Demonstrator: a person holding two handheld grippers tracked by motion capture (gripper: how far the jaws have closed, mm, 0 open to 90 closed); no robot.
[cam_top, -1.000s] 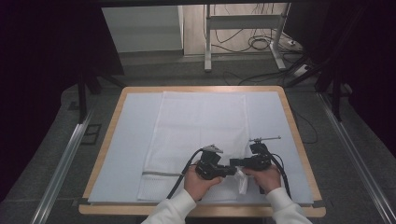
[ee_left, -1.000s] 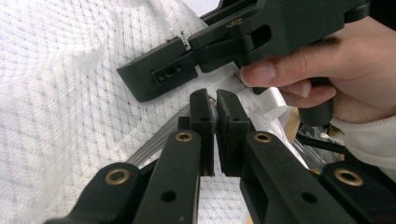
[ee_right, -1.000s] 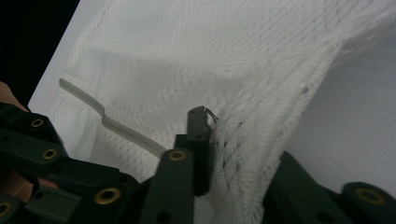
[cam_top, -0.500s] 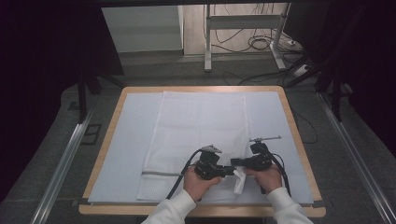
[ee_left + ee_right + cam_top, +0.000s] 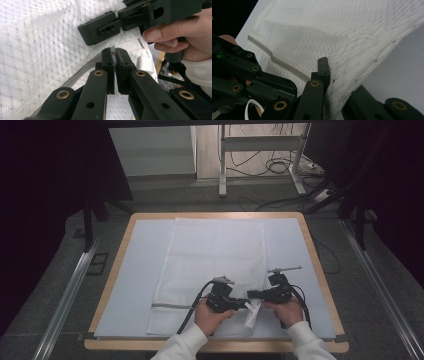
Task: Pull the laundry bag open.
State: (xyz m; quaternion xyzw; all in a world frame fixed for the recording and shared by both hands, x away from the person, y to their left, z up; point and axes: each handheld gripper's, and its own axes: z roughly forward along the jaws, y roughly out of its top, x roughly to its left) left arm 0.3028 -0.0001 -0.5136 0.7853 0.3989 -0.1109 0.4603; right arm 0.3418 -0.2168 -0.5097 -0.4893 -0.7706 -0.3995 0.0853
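A white mesh towel (image 5: 212, 270) lies flat on the pale blue mat (image 5: 135, 280) that covers the wooden desk (image 5: 116, 270). The towel runs from the far edge of the desk toward the near edge, slightly right of centre. A grey stripe (image 5: 172, 306) crosses the towel close to its near end.

Both grippers work at the near right corner of the towel, close to the near edge of the desk. That corner is lifted off the mat and bunched between the two tools.

The left gripper (image 5: 239, 305) is held in the left hand (image 5: 212, 315) and points right. In the left gripper view its jaws are pressed together, with a thin fold of towel (image 5: 50, 50) pinched between the pads. A small white tag (image 5: 146, 63) shows just beside the jaw tips.

The right gripper (image 5: 254, 295) is held in the right hand (image 5: 287, 310) and points left, its tip just beside the left gripper's tip. In the right gripper view the towel's edge (image 5: 352, 82) drapes down between the two jaws. One jaw presses against the cloth; the other is covered by it, so whether this gripper grips the cloth cannot be told.
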